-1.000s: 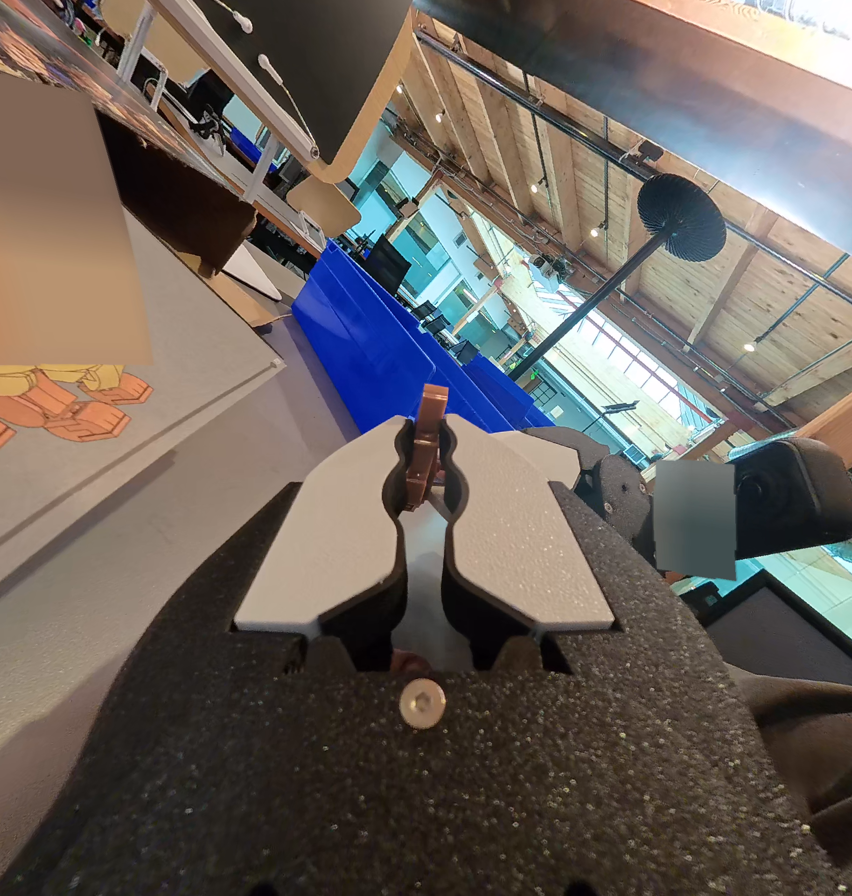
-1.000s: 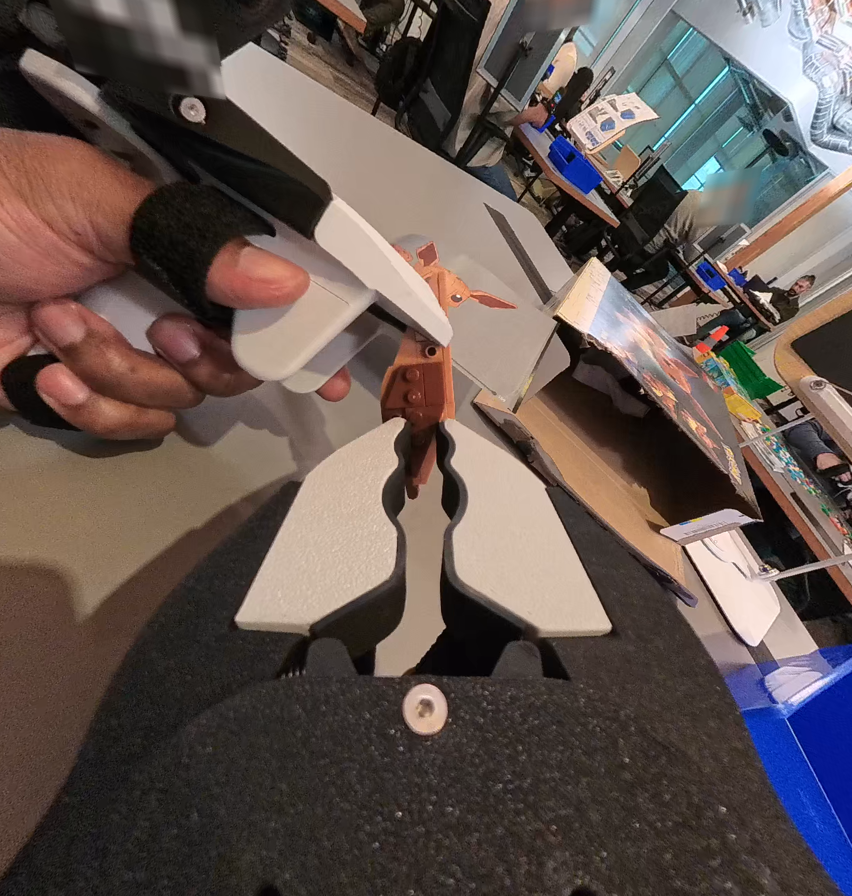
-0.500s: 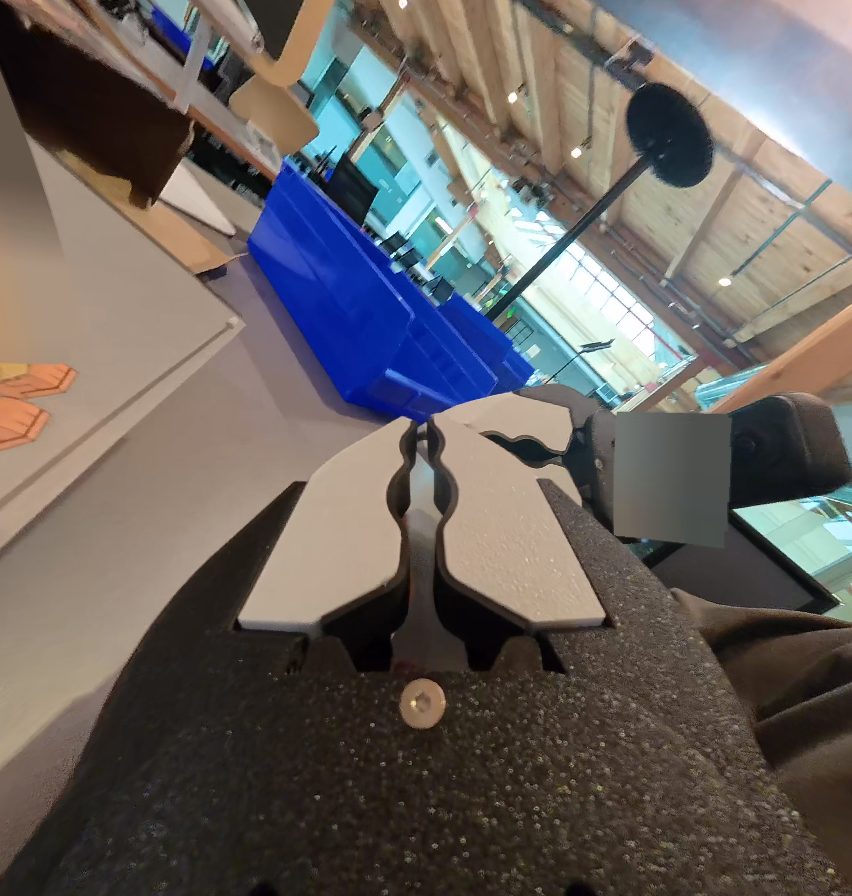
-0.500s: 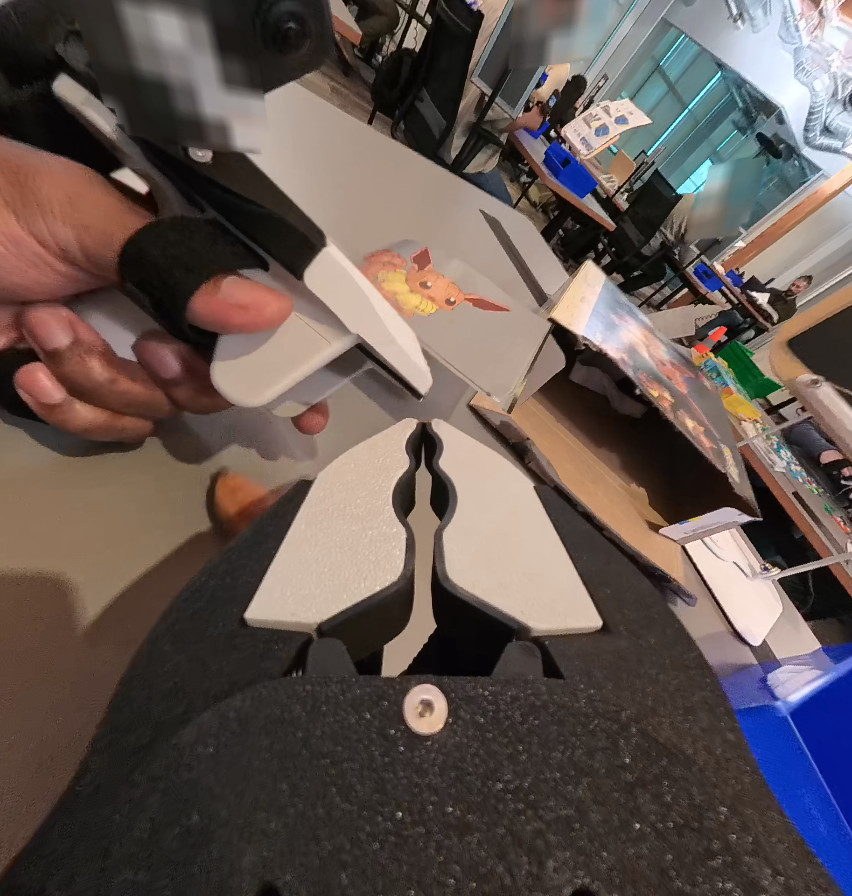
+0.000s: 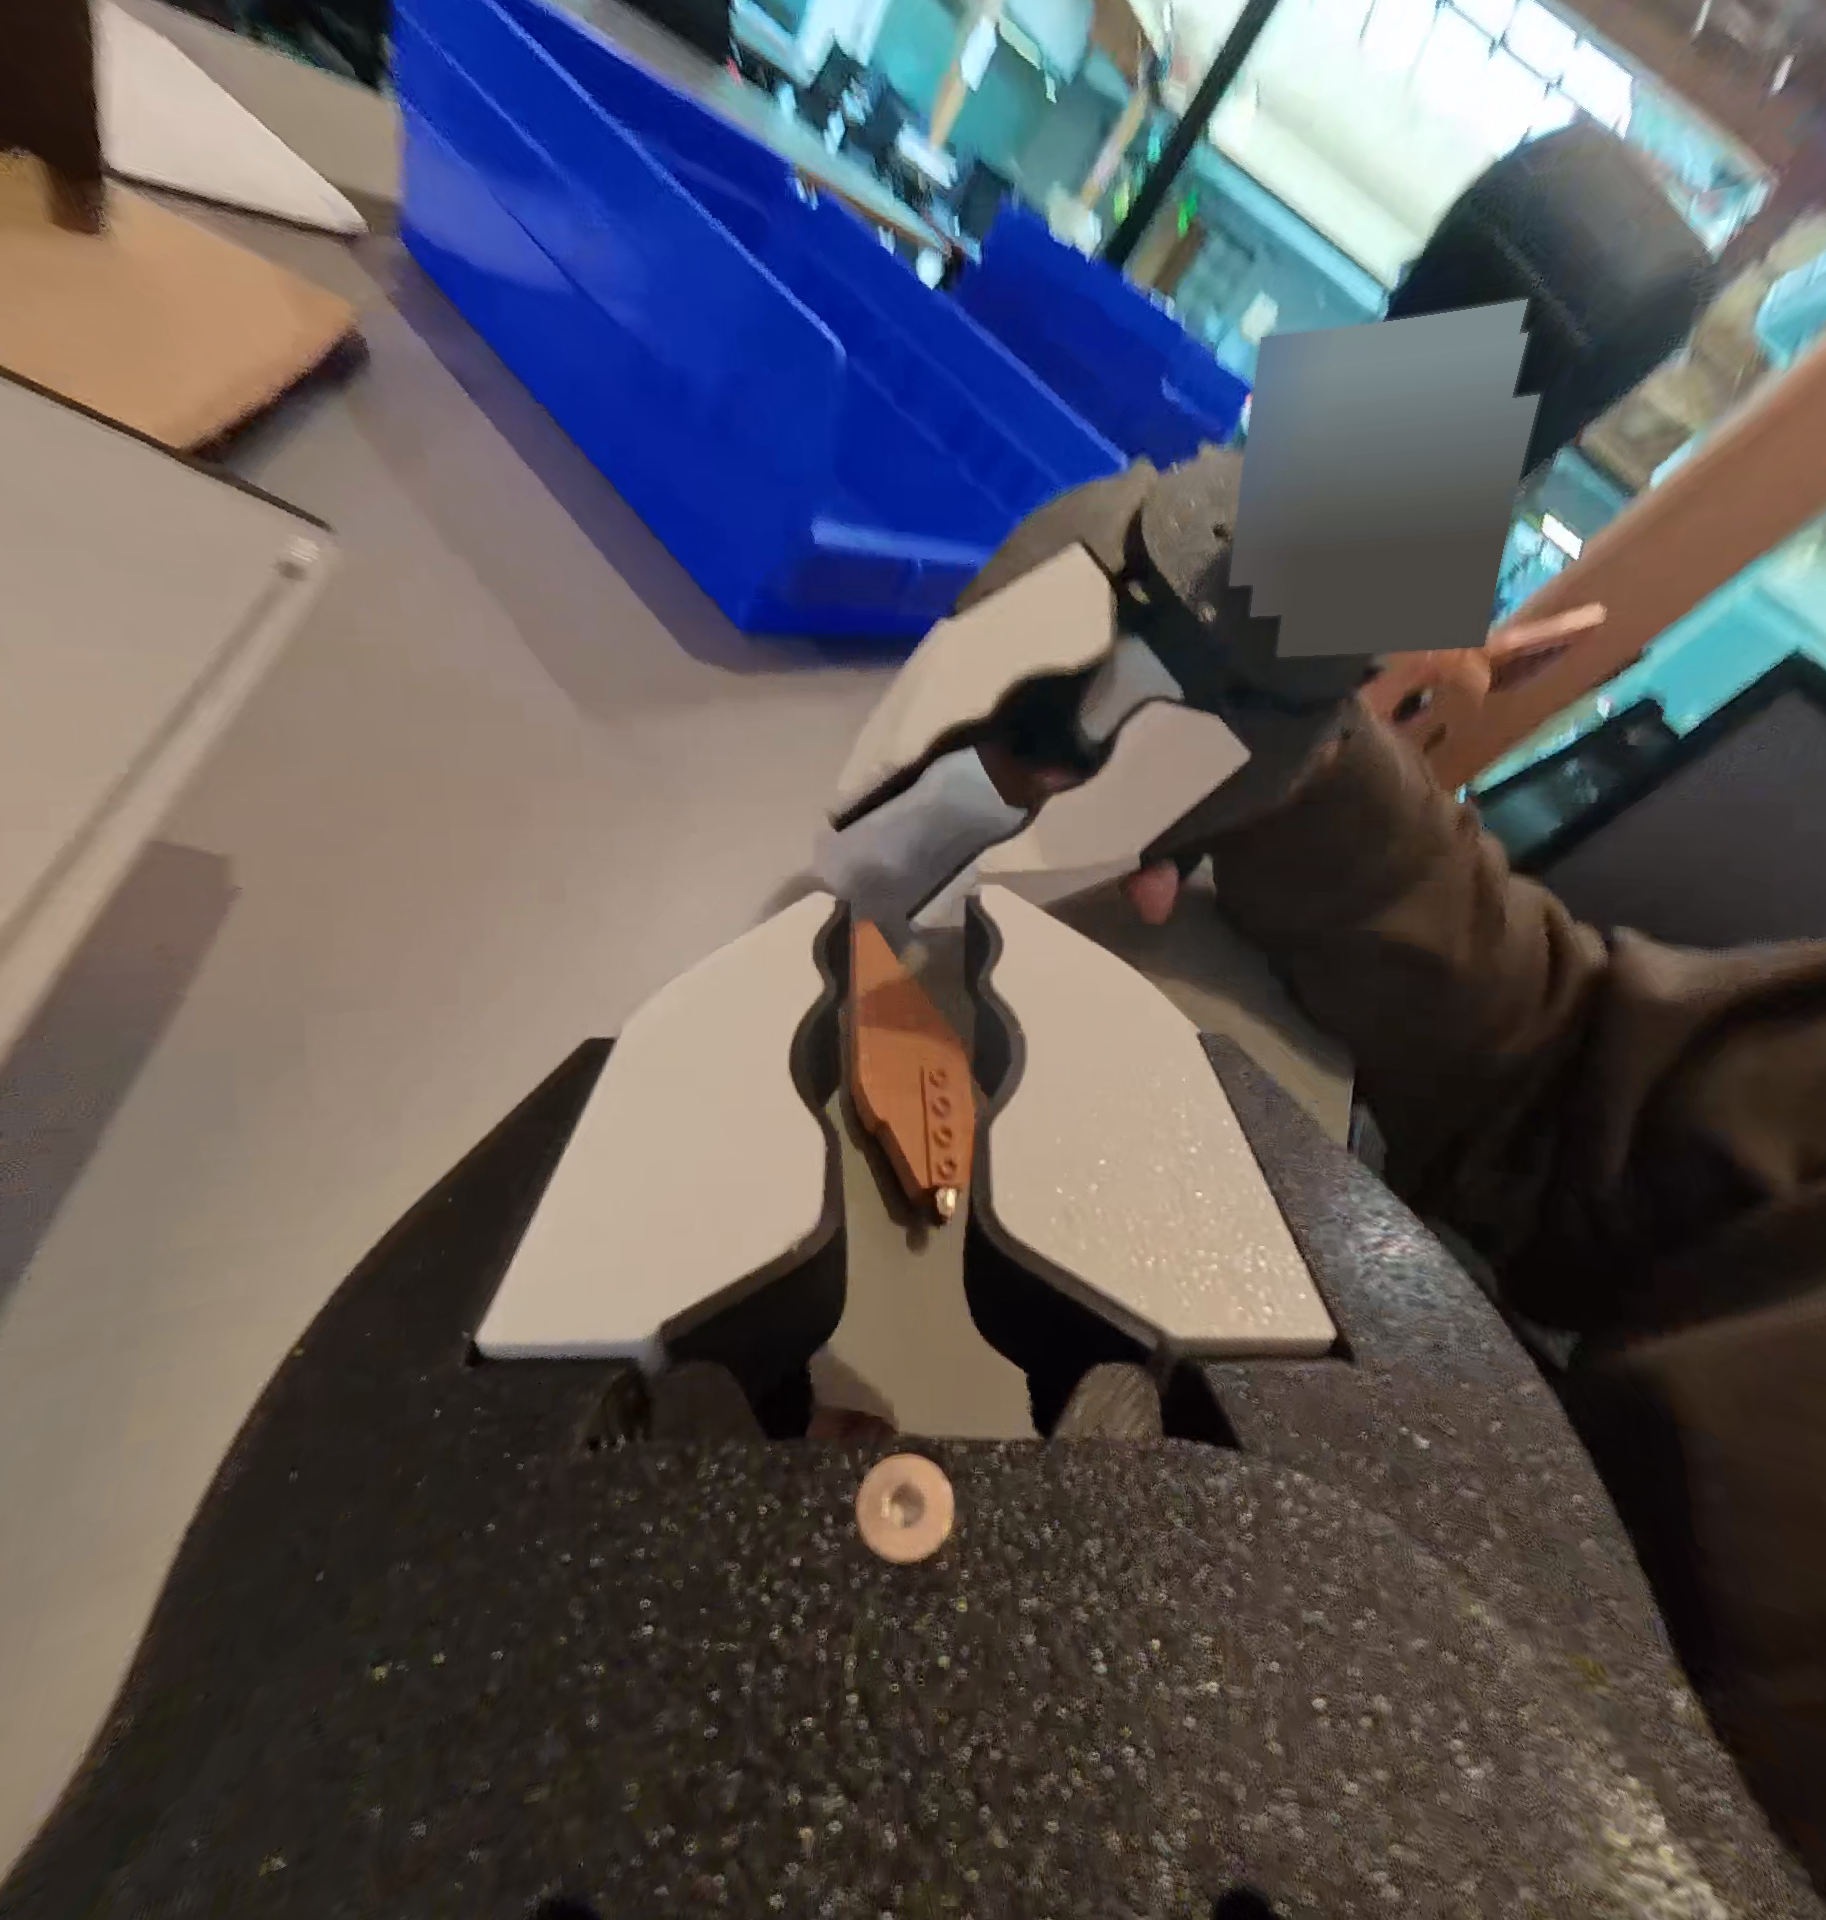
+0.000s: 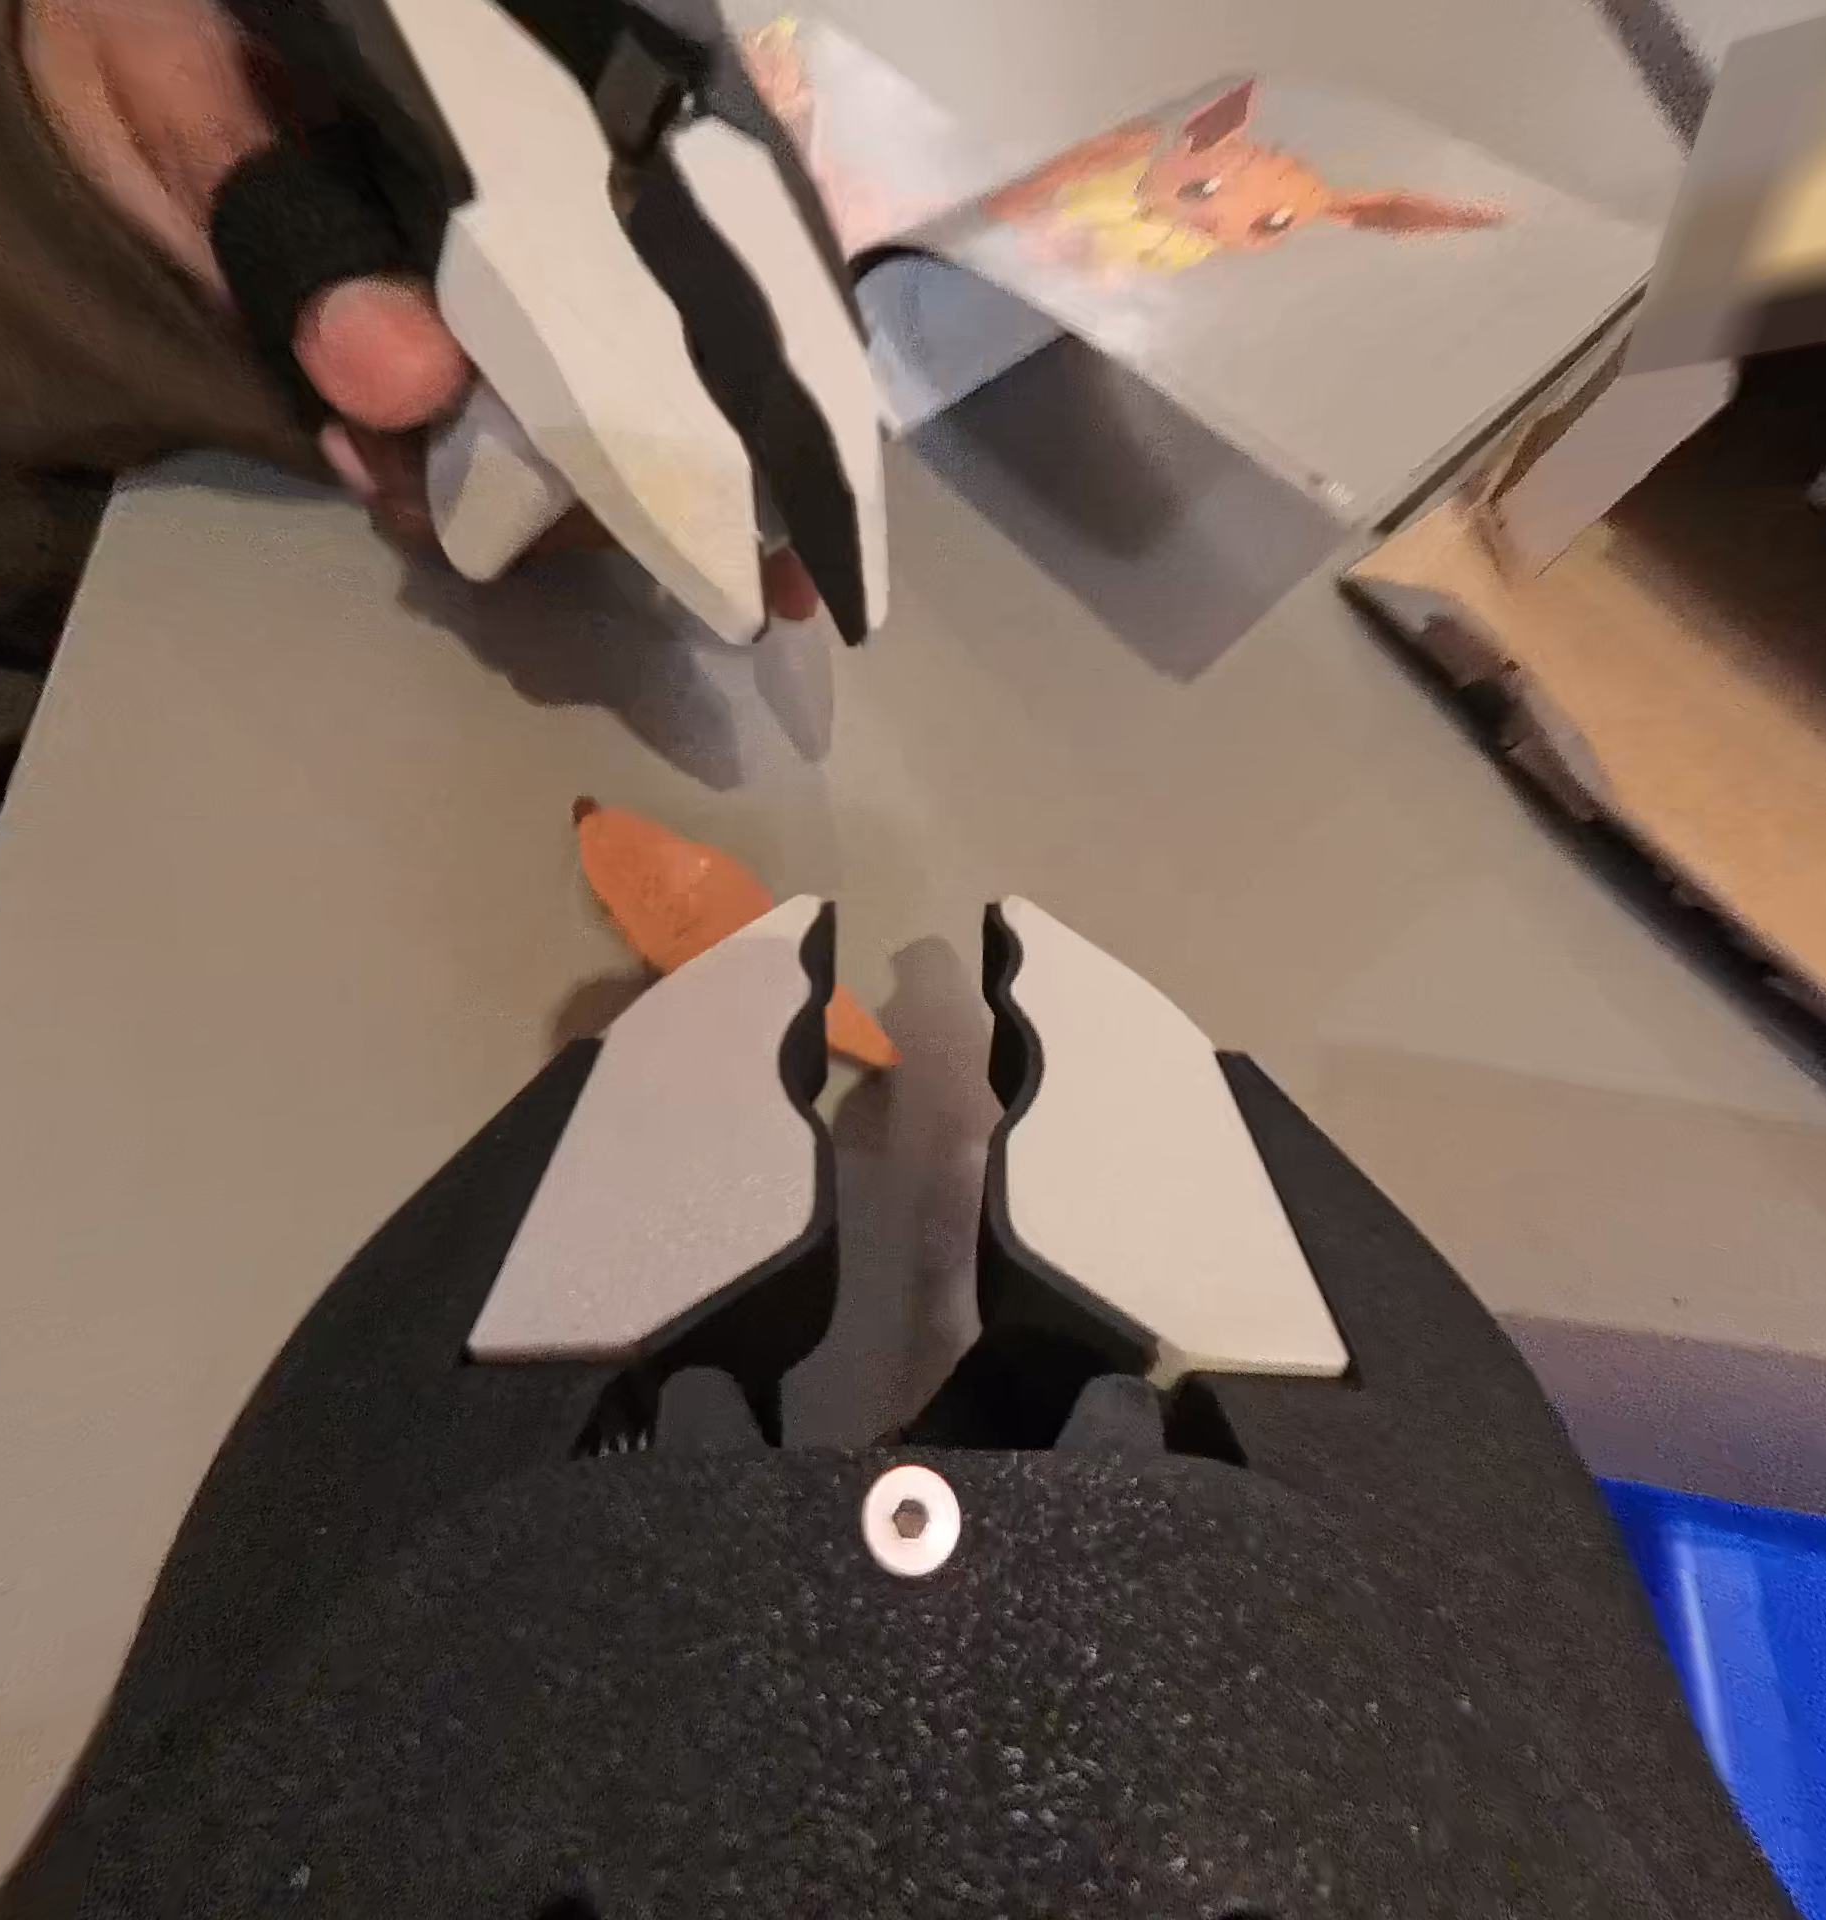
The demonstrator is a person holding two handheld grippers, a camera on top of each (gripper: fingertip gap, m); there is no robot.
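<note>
both grippers open over a brown brick piece (image 5: 904,1070) on the desk (image 5: 473,790)

left gripper (image 5: 901,914) fingers straddle it untouched; right gripper (image 6: 907,914) fingers parted, empty.

The grey table (image 6: 1148,883) looks smooth and matt, taking only soft shadows. On it lies a brown brick piece (image 5: 904,1081) of hard plastic with small raised studs and a dull sheen. Beyond the piece stands a blue bin (image 5: 701,343) of glossy moulded plastic. To the left of the bin lies a flat sheet of raw tan cardboard (image 5: 109,332), matt and fibrous. The left gripper (image 5: 901,914) has pale grey fingers (image 5: 1106,1143) with a fine, sparkling grain, set in a coarse black speckled body fixed by a shiny metal screw. The sleeve (image 5: 1511,1039) beside it is dark brown matt cloth.
</note>
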